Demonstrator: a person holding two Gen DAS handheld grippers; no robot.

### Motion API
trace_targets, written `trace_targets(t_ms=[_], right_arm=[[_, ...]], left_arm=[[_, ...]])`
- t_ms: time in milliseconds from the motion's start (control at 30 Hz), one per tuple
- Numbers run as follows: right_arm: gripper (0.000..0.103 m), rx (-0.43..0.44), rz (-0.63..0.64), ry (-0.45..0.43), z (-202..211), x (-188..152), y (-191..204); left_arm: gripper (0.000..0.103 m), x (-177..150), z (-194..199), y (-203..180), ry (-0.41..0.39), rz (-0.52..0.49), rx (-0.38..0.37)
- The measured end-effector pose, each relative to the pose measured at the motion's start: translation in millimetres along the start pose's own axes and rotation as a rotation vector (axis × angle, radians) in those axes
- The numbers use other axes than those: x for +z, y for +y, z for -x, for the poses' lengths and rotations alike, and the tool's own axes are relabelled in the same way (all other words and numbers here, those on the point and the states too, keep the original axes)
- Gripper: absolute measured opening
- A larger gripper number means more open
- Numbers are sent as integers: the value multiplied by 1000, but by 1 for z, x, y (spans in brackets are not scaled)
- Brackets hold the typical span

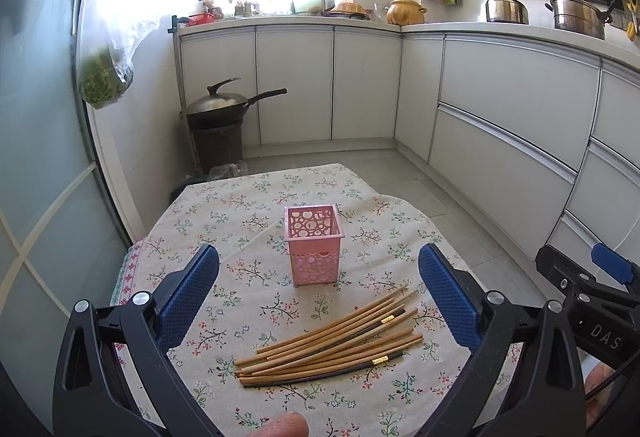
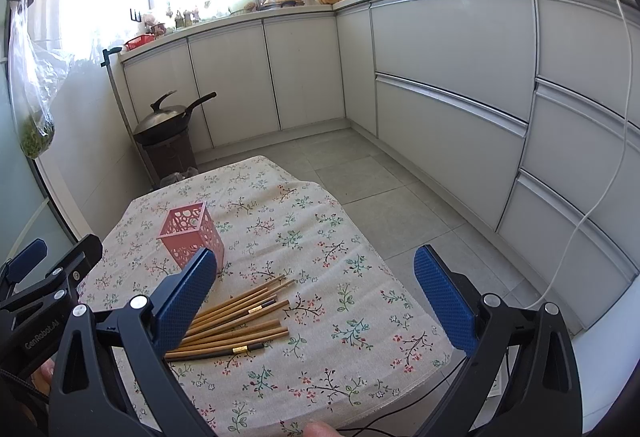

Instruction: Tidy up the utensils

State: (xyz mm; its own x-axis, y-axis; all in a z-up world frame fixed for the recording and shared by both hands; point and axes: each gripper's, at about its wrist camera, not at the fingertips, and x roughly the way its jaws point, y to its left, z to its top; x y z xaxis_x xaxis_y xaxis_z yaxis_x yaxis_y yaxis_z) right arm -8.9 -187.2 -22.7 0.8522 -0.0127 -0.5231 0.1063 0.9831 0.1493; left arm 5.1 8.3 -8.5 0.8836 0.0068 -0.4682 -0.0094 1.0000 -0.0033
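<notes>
A loose heap of wooden and dark-tipped chopsticks is lying on the worktop with the floral cloth, just in front of an upright pink perforated plastic holder, near it but not touching. The left gripper is hovering over them with its jaws standing wide apart, gripping nothing. The right gripper is hanging beside it, jaws equally wide and empty. I am thinking the risk lies in the pile: the sticks are crossing one another, so a pinch may drag neighbours off the edge, or a careless reach may be tipping the light holder.
</notes>
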Motion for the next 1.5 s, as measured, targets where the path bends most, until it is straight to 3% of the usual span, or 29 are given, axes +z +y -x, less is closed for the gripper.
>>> trace_targets(t_ms=[1267,1400,1500], right_arm=[[96,-1,-3,8,-5,-7,-1],[96,0,-14,14,-7,-8,-3],[96,56,-97,56,-10,-4,-15]], left_arm=[[96,-1,-5,5,22,0,10],[96,0,-10,8,53,15,8],[96,5,-22,18,121,63,-49]])
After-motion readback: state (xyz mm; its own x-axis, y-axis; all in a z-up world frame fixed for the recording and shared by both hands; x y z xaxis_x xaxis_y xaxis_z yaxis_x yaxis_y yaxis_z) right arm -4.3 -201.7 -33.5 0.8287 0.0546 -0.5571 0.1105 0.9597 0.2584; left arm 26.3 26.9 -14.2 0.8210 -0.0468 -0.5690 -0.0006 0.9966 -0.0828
